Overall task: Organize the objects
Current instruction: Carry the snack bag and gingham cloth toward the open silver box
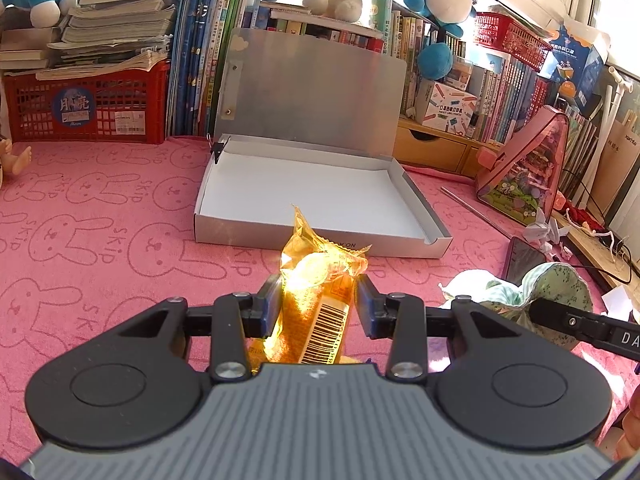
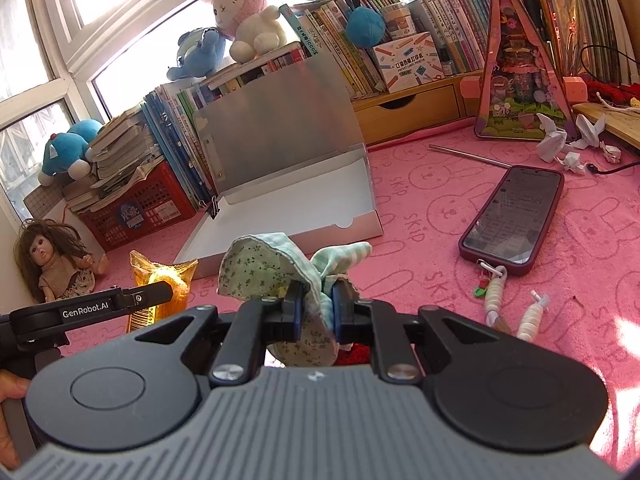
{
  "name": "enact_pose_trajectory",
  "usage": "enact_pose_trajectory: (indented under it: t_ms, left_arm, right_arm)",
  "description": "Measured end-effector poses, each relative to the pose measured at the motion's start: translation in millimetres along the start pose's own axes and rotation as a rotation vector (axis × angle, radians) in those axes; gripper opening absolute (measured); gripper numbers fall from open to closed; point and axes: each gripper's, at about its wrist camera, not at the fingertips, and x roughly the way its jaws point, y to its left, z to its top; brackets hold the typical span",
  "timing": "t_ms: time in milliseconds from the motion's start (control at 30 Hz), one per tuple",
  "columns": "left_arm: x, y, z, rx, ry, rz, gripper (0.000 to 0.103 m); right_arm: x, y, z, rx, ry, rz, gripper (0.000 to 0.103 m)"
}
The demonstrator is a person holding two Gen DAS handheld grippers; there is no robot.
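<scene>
Right wrist alone shows phone (image 2: 514, 216); tongs clamp snack packet (image 1: 316, 300) and cloth (image 2: 280, 268)

Ahead of the left gripper (image 1: 318, 294), which clasps a snack packet (image 1: 316, 280), lies the open box (image 1: 240, 216). To its right, the right gripper (image 2: 316, 300) pinches a cloth pouch (image 2: 272, 268); a phone (image 2: 514, 216) lies farther right.

My orange snack packet (image 1: 316, 292) stands upright, barcode showing, at six o'clock of the open silver box (image 1: 316, 208); my crumpled green floral cloth (image 2: 280, 276) lies at its four o'clock.
</scene>
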Motion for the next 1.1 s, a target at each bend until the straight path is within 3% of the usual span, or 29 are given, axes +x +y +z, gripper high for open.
enact_pose_trajectory:
  t_ms: [1100]
  left_arm:
    - [-2, -2, 9, 0.010, -0.020, -0.010, 0.045]
  right_arm:
    - [0, -3, -2, 0.016, -0.004, 0.002, 0.018]
